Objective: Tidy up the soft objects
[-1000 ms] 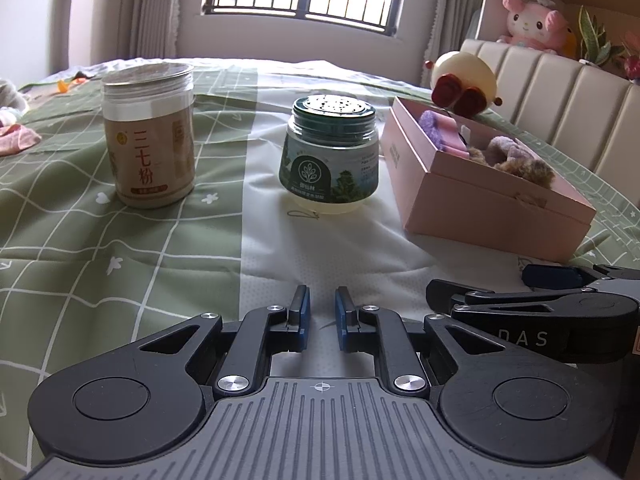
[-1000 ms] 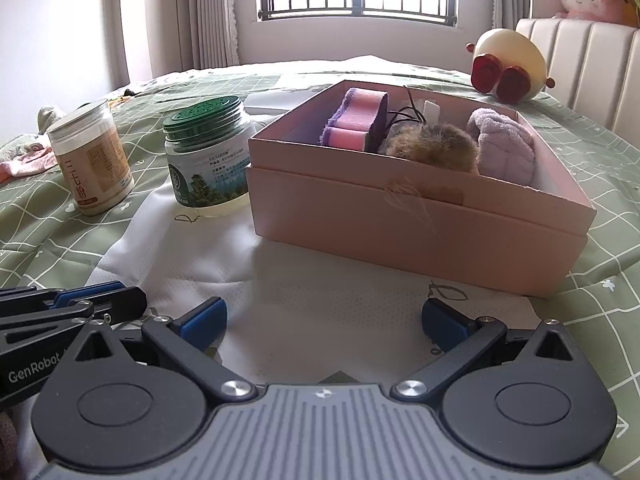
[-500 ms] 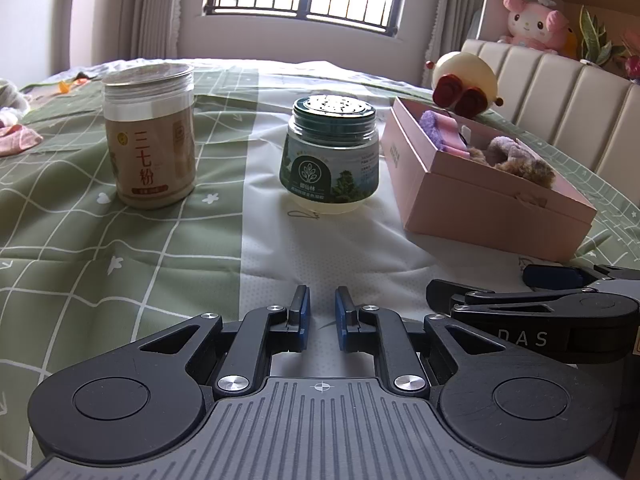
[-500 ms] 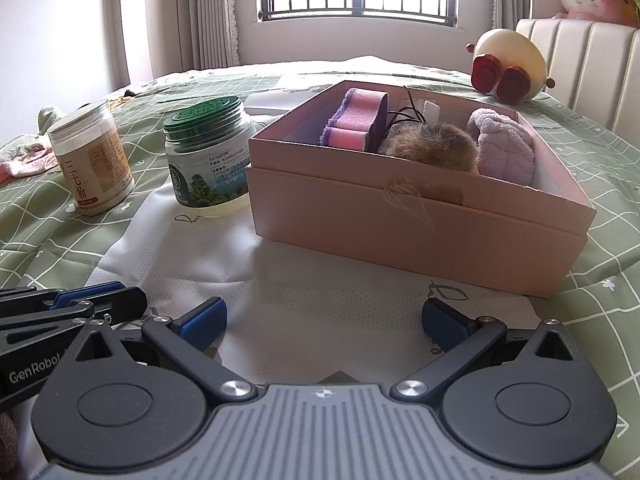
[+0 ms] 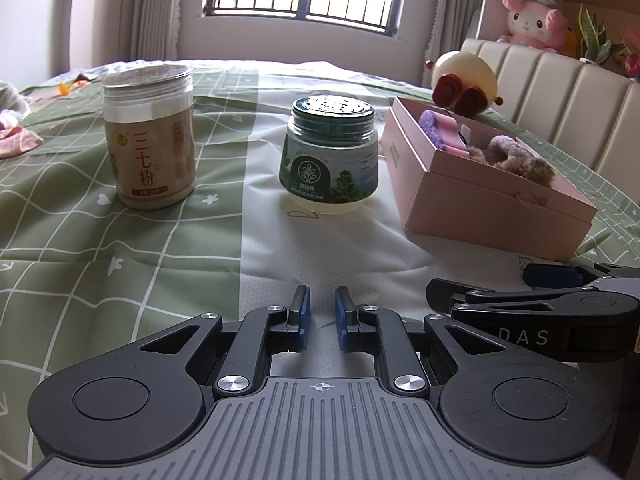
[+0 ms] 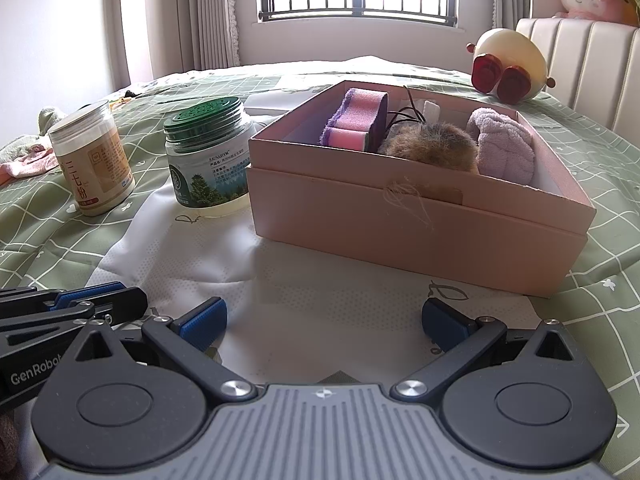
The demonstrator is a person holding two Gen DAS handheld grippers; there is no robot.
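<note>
A pink cardboard box (image 6: 400, 220) (image 5: 480, 200) sits open on the bed. Inside lie a pink and purple sponge (image 6: 356, 120) (image 5: 436, 128), a brown furry item (image 6: 432, 144) (image 5: 524, 166) and a lilac fluffy cloth (image 6: 504, 144) (image 5: 500, 146). My right gripper (image 6: 324, 316) hovers low before the box, open and empty. Left of it, my left gripper (image 5: 321, 308) is shut with nothing between its blue pads, and it shows at the left edge of the right wrist view (image 6: 100, 300).
A tan powder jar (image 5: 150, 136) (image 6: 92, 160) and a green-lidded jar (image 5: 332, 156) (image 6: 208, 156) stand left of the box. A cream round toy with red feet (image 6: 508, 66) lies behind it. A pink plush (image 5: 532, 20) sits on the headboard. Pink cloth (image 5: 18, 140) lies far left.
</note>
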